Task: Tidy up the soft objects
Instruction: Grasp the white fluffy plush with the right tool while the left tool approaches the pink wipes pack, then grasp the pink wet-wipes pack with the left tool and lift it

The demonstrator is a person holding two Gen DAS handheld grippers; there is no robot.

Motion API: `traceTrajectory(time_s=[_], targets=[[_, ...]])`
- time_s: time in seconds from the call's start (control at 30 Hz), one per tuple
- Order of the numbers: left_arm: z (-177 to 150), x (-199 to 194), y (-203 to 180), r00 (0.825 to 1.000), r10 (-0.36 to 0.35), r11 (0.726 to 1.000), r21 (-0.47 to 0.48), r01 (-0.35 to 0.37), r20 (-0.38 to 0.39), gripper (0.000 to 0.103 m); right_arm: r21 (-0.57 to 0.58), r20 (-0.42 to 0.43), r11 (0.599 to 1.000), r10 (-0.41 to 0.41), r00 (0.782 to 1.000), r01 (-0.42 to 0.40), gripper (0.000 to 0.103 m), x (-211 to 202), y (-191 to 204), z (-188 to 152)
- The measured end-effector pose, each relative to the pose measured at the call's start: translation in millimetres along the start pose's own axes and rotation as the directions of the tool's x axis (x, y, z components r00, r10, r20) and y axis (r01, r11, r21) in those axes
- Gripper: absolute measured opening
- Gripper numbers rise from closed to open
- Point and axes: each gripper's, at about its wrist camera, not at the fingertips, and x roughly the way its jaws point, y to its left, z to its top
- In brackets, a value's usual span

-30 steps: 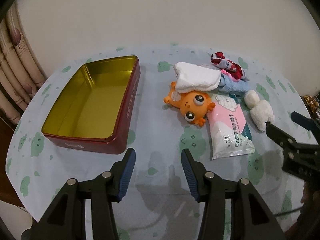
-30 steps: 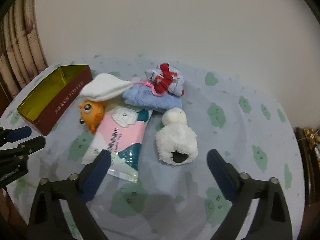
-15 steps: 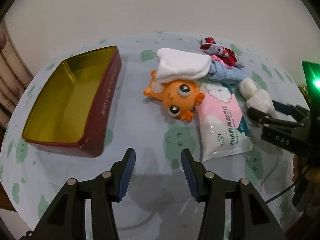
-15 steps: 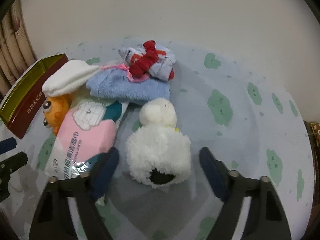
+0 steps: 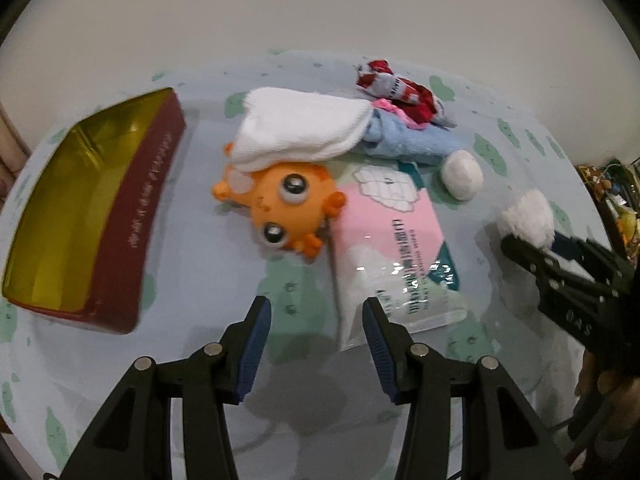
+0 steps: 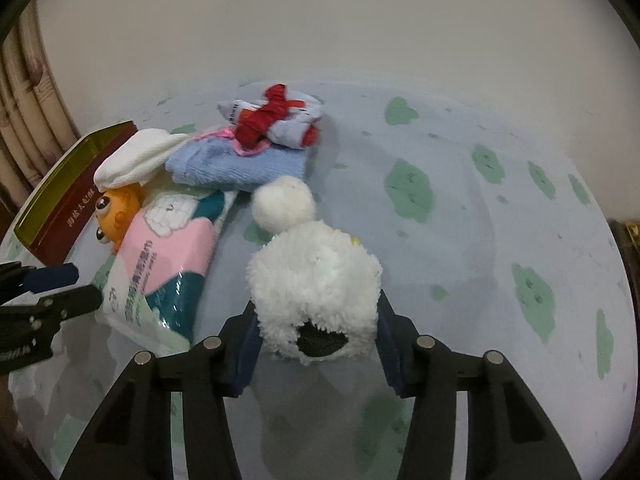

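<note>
at the far left the open red tin (image 5: 152, 216) sat on the cloud-print tablecloth (image 6: 460, 208), its gold inside bare. just right of it, well apart from its wall, lay the heap of soft things: a folded white cloth (image 5: 300, 132) draped over the top of an orange squeeze toy (image 5: 280, 204), a blue towel (image 6: 240, 164) behind, and a red-and-white sock bundle (image 6: 276, 120) resting on the towel. a pink pack of wipes (image 5: 388, 248) leaned against the toy's right side.

the left gripper (image 5: 316, 344) hovered above bare tablecloth in front of the wipes, jaws apart with nothing between them.

further right, apart from the heap, lay the white fluffy hat (image 6: 316, 284) with its pompom (image 6: 284, 204) pointing away. the right gripper (image 6: 316, 344) straddled the hat's near end; its jaws had just been closing, with the hat between them, and the pads appeared to press into the pile on both sides, so i read it as clamped on the hat, though the fluff hid the exact contact.

the hat looked light, limp and squashy, so it would likely fold and dangle when lifted. a hold across the bunched body near the dark opening seemed sound, deep enough to catch fabric rather than loose pile. the pompom would probably swing, and could snag on the tin's rim.
</note>
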Motion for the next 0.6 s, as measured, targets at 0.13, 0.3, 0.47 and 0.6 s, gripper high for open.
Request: traceTrajectory(time_s=[0.13,0.3,0.47,0.6], targets=[[7.3,5.6,-9.3,0.996,-0.09,0.996,-0.03,0.089,-0.026,0.049,0.039,-0.011,0.999,0.01,1.0,-0.009,0.047,-1.5,-11.1,-7.6],[17.2,14.2,-30.1,0.991,-0.118,0.993,-0.01,0.118,-0.06,0.074,0.051,-0.026,0.998,0.035,0.999,-0.034,0.047,0.9,-17.4,-11.8],[30.9,26.8,-41.4,0.994,-0.072,0.997,-0.021,0.07,-0.084,0.079,0.051,-0.03,0.997,0.055,0.998,-0.054,0.047,2.6,-19.4,-12.8],[44.4,38.5,-43.7,0.994,-0.035,0.998,-0.061,0.029,-0.1,0.08,0.059,-0.031,0.996,0.072,0.997,-0.07,0.048,3.4,-22.0,-12.7]])
